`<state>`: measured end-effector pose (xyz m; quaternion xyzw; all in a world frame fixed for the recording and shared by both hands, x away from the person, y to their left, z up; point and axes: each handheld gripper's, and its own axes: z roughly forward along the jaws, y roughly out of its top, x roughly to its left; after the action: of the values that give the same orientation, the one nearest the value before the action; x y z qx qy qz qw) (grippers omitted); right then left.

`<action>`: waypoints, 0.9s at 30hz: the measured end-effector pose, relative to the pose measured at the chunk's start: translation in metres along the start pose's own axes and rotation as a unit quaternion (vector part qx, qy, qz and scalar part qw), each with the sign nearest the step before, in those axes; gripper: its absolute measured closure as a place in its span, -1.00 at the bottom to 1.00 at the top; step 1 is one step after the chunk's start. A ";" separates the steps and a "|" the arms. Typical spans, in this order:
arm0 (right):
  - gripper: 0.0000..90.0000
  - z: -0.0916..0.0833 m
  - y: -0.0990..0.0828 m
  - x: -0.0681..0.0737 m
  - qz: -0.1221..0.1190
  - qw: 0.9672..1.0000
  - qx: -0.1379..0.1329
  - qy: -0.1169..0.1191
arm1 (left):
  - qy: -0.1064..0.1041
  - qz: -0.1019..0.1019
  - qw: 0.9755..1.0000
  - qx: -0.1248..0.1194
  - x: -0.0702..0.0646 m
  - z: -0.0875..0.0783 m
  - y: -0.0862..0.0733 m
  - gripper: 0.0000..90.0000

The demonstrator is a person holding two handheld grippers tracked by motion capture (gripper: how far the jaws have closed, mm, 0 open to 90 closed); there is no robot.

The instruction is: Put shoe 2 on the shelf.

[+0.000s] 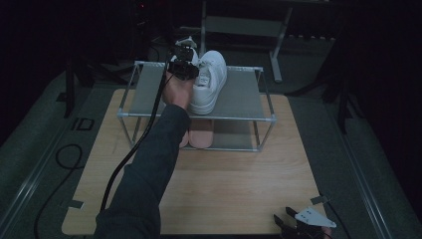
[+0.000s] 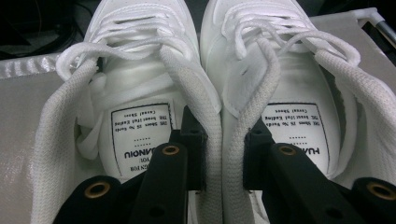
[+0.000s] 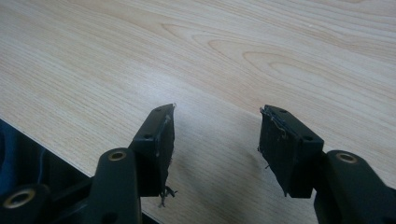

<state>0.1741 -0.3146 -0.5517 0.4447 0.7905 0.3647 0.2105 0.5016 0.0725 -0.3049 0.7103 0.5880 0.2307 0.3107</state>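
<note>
White laced sneakers (image 2: 201, 93) side by side, inner collars pinched together

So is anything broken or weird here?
The pads on the right gripper look worn: loose threads hang off its fingers. The white shoes sit neatly side by side on the rack.
</note>
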 end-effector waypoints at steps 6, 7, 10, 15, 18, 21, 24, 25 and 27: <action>-0.01 0.000 0.000 0.000 -0.001 1.000 0.000 0.000 | 0.009 -0.004 1.000 -0.001 0.001 0.000 0.000 0.69; -0.01 0.000 0.000 0.000 0.000 1.000 0.000 0.000 | 0.012 -0.004 1.000 -0.002 0.002 0.000 0.000 0.69; -0.01 0.000 0.000 0.000 -0.001 1.000 0.000 0.000 | 0.015 -0.007 1.000 -0.002 0.003 0.000 -0.001 0.68; -0.01 0.000 0.000 0.000 -0.002 1.000 -0.001 0.000 | 0.019 -0.014 1.000 -0.003 0.002 0.002 -0.001 0.67; -0.01 0.000 0.000 0.000 0.000 1.000 -0.001 0.000 | 0.024 -0.015 1.000 -0.001 0.000 0.003 -0.001 0.67; -0.01 0.000 0.000 0.000 0.000 1.000 -0.002 0.000 | 0.026 -0.016 1.000 0.000 -0.001 0.003 -0.001 0.67; -0.01 0.000 0.000 0.000 0.000 1.000 -0.002 0.000 | 0.026 -0.021 0.999 0.001 -0.001 0.003 -0.001 0.66; -0.01 0.000 0.000 0.000 0.000 1.000 -0.002 0.000 | 0.025 -0.020 0.999 0.002 -0.001 0.003 0.000 0.65; -0.01 0.000 0.000 0.000 -0.001 1.000 -0.001 0.000 | 0.029 -0.017 0.999 0.002 -0.002 0.004 0.000 0.65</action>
<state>0.1740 -0.3146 -0.5514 0.4437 0.7906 0.3653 0.2115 0.5038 0.0695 -0.3078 0.6937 0.6096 0.2441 0.2959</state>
